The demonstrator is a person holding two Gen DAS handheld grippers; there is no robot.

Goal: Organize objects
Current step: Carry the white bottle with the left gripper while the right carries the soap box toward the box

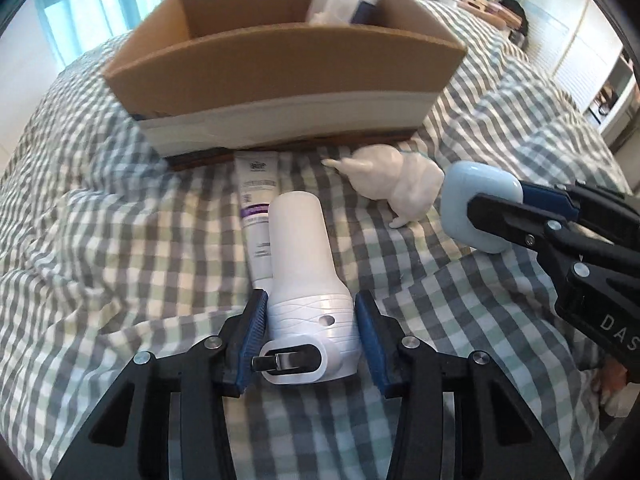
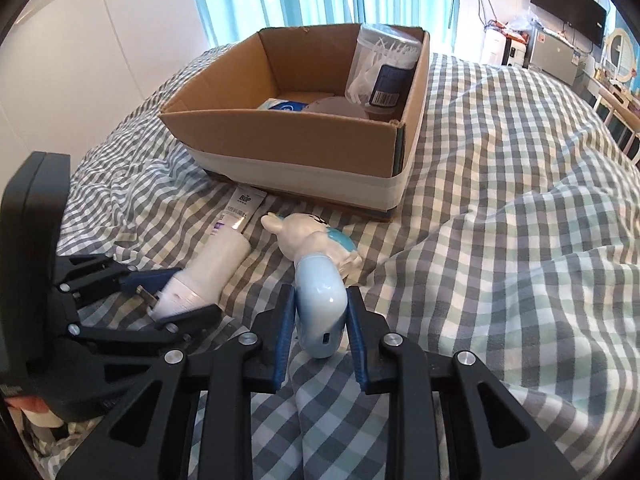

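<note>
With your right tool [image 2: 320,320] clamped on the blue case [image 2: 322,308] and left tool [image 1: 310,330] pinching the white bottle [image 1: 300,256], lift both into the cardboard box [image 2: 296,148] ahead.

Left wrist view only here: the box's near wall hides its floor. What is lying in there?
Observer: A blue-and-white packet lies on the floor of the cardboard box, left of a pale round object.
Operator: And the clear thing in the far right corner?
Observer: A clear tub of floss picks, with a dark barcoded container in front of it.
Operator: Is the right gripper square on the blue case?
Observer: It looks so. The right gripper has a pad on each broad side of the light blue case, whose port end faces the camera.
</note>
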